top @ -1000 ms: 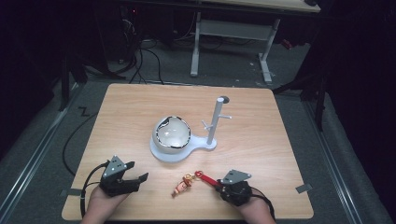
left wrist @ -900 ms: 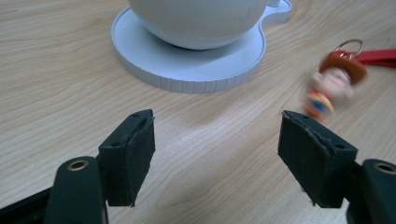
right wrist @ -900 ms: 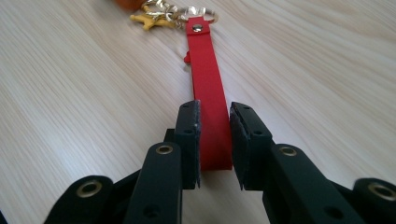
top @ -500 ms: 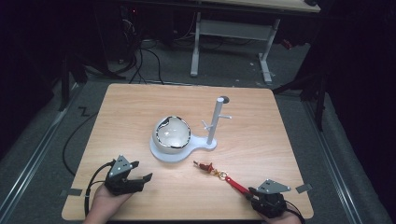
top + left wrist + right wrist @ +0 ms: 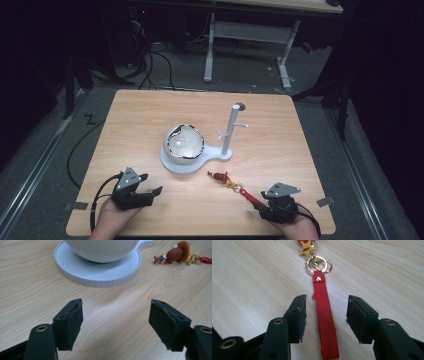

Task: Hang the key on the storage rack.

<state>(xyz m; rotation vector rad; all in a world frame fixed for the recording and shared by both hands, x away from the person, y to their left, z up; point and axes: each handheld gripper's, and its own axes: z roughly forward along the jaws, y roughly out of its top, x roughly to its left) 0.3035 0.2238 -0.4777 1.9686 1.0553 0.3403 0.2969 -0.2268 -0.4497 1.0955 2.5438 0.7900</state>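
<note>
Keychain (image 5: 232, 183) is lying flat on the table (image 5: 150, 115), stretched out diagonally near the front edge, right of middle. Its red strap (image 5: 325, 320) runs between the right gripper's (image 5: 326, 317) jaws, but the pads aren't pressing it, there's a gap on both sides. Those jaws have just been opening, so the strap is loose on the wood. Past the strap come the gold rings (image 5: 317, 263) and a little star charm (image 5: 307, 249), then the small brown figure (image 5: 178, 253) at the far end, which points toward the white stand.

Stand (image 5: 200, 160) sits mid-table, just beyond the figure, with a bowl (image 5: 184, 142) on its round base and an upright pole (image 5: 230, 127) with pegs beside it.

Left gripper (image 5: 116, 320) rests near the front left, well apart from the keychain, jaws wide and holding nothing, aimed at the stand's base.
</note>
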